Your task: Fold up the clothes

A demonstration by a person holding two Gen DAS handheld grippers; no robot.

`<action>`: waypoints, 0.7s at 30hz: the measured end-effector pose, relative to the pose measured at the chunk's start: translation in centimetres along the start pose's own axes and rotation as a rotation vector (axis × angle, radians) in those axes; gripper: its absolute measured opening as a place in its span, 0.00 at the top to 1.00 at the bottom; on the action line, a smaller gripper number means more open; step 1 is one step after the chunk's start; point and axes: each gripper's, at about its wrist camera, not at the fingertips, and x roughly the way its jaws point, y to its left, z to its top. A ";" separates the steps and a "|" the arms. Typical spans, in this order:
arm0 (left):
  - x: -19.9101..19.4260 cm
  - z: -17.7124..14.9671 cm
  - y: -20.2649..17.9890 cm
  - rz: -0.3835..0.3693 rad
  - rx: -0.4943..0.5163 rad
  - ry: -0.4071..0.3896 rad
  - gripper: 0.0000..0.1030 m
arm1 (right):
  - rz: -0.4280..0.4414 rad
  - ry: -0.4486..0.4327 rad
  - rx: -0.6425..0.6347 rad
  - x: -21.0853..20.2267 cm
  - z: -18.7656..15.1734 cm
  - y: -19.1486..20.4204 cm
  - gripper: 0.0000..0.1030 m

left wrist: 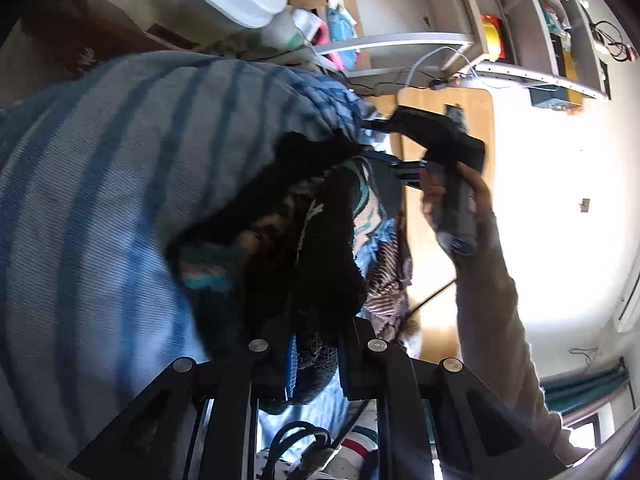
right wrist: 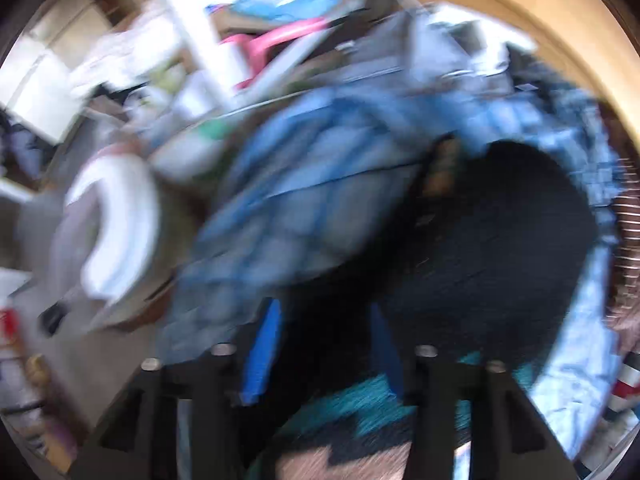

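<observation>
Left wrist view first: the left tongs (left wrist: 316, 364) are nearly closed, and a bunch of the dark knitted garment (left wrist: 320, 264) sits pinched between the blue pads, so that side has a firm hold. The garment, black with teal and tan patterning, hangs up and away from the pads, draped against a blue striped cloth (left wrist: 100, 200) that fills the left of the picture. Beyond it the person's hand (left wrist: 452, 196) carries the right tongs (left wrist: 394, 164), tips buried at the far edge of the same knit; a wooden worktop (left wrist: 448, 132) shows behind.

Right wrist view now, and it's heavily blurred. The right tongs (right wrist: 324, 344) point steeply down with their blue pads standing apart; the dark knit lies in the gap, but I can't see the pads pressing on it, so I'd call that side let go. Blue checked fabric (right wrist: 320, 184) is heaped behind.

My read: one side anchored, the other needs a fresh bite. To do this well, keep the left grip steady, take the far edge cleanly in a single layer, avoid snagging the striped cloth, then draw the knit taut before folding.
</observation>
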 end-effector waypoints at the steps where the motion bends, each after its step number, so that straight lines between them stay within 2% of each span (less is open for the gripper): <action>1: -0.1 0.0 0.2 0.012 -0.002 0.002 0.85 | 0.030 -0.024 -0.002 -0.9 -0.7 -0.2 0.49; 4: 0.3 -0.3 0.3 0.054 0.016 0.008 0.85 | 0.080 -0.147 -0.008 -4.9 -3.8 -1.8 0.45; 6: 0.4 -0.6 0.4 0.066 0.020 0.009 0.85 | 0.069 -0.228 0.011 -7.6 -6.7 -3.9 0.41; 9: 0.4 -0.7 0.3 0.100 0.045 -0.003 0.85 | -0.030 -0.280 0.031 -8.7 -9.6 -7.2 0.42; 10: 0.4 -0.6 0.3 0.119 0.055 -0.007 0.85 | -0.039 -0.256 0.019 -8.1 -10.3 -7.6 0.52; 12: 0.1 -0.2 0.5 0.170 0.060 -0.022 0.85 | -0.058 -0.207 -0.005 -6.8 -11.5 -8.3 0.56; 13: 0.2 -0.1 0.3 0.208 0.074 -0.027 0.85 | -0.062 -0.180 -0.020 -6.1 -12.2 -8.5 0.63; 14: 0.5 0.1 0.0 0.252 0.095 -0.029 0.84 | -0.033 -0.139 -0.055 -5.0 -13.3 -7.8 0.65; 19: 2.1 -0.5 -2.4 0.478 0.287 -0.013 0.78 | 0.091 0.079 -0.205 0.7 -20.5 -3.0 0.66; 21: 2.7 -0.7 -3.2 0.543 0.337 0.012 0.77 | 0.085 0.096 -0.253 1.4 -23.1 -1.5 0.65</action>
